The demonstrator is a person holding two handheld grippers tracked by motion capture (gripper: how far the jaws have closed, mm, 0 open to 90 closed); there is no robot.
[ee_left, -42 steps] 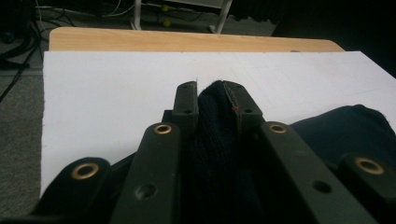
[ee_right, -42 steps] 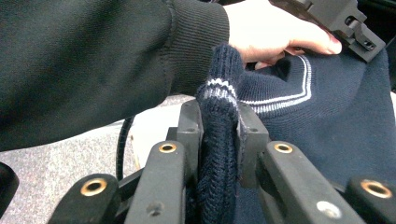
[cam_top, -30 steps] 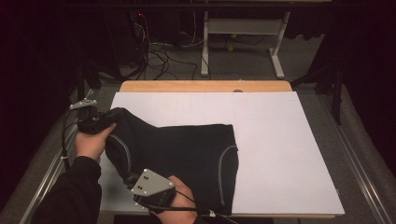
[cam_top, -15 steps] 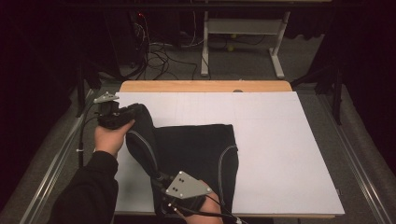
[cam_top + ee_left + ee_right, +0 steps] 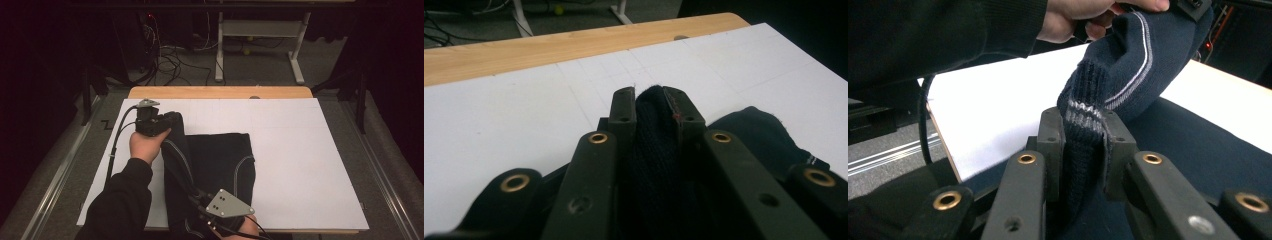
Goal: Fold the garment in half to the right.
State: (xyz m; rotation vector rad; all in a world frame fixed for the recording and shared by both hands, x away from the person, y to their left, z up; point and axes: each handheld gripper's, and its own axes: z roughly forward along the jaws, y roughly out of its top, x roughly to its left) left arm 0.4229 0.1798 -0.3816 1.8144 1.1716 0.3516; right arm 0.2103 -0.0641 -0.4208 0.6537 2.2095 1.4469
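Lying on the white table cover [image 5: 310,165], a dark navy knitted sweater [image 5: 220,165] with pale stripe seams is part folded, one side lifted. The left gripper [image 5: 167,120] is clamped on a knit fold near the sweater's far-left corner; the right gripper [image 5: 1082,145] is closed on a striped ribbed cuff at the near edge. Beyond the wooden table edge [image 5: 220,92], cables [image 5: 170,60] and a desk frame [image 5: 260,35] stand on the floor.

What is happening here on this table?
A person is folding a dark sweater on the white table. The left gripper has its fingers shut on one part of the knit, lifted at the far left. The right gripper is shut on the striped cuff near the front edge.
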